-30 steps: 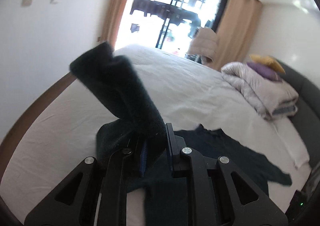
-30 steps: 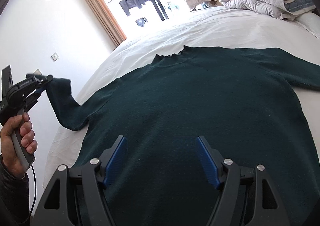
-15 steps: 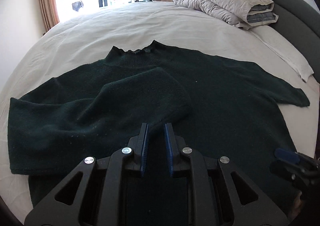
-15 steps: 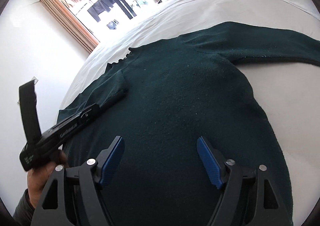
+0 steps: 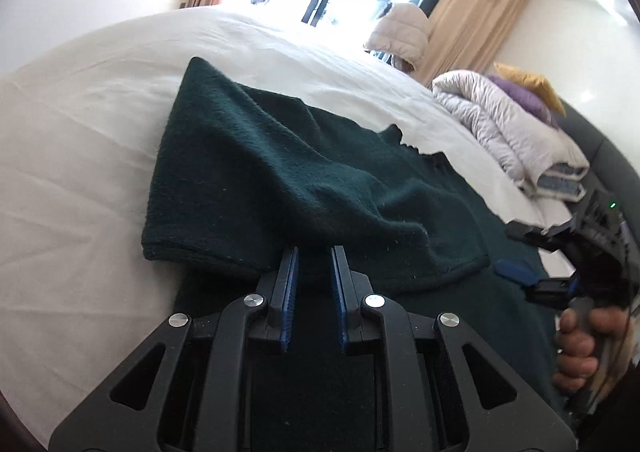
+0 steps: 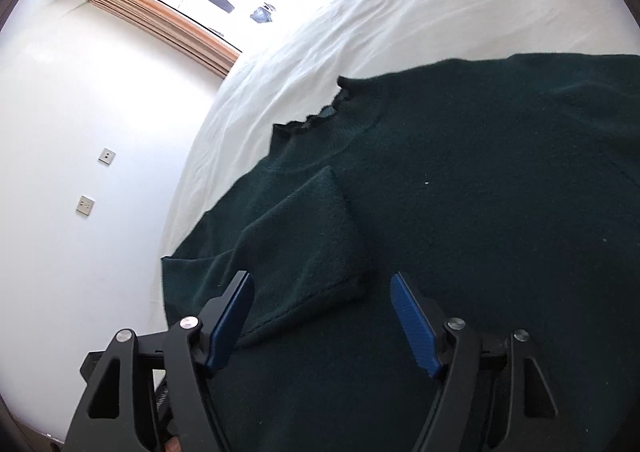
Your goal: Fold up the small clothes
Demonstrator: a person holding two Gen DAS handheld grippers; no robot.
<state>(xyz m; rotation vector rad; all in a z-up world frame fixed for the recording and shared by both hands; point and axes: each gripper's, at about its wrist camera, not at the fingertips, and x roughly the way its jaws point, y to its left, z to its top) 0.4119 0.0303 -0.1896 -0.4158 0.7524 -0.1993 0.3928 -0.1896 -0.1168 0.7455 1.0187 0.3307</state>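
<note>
While the left gripper [image 5: 313, 256] had its two blue pads a small way apart, with no cloth between them, its tips were just at the edge of the folded sleeve [image 5: 280, 188] of the dark green sweater [image 6: 460, 192]. The right gripper [image 6: 322, 288] was wide apart and holding nothing, low over the front of the sweater, with the sleeve's cuff end lying between its fingers [image 6: 412, 320]. The sweater lay flat on the white bed [image 5: 80, 172] (its collar toward the window), and a rolled grey duvet [image 5: 504, 124] was at the far side.
</note>
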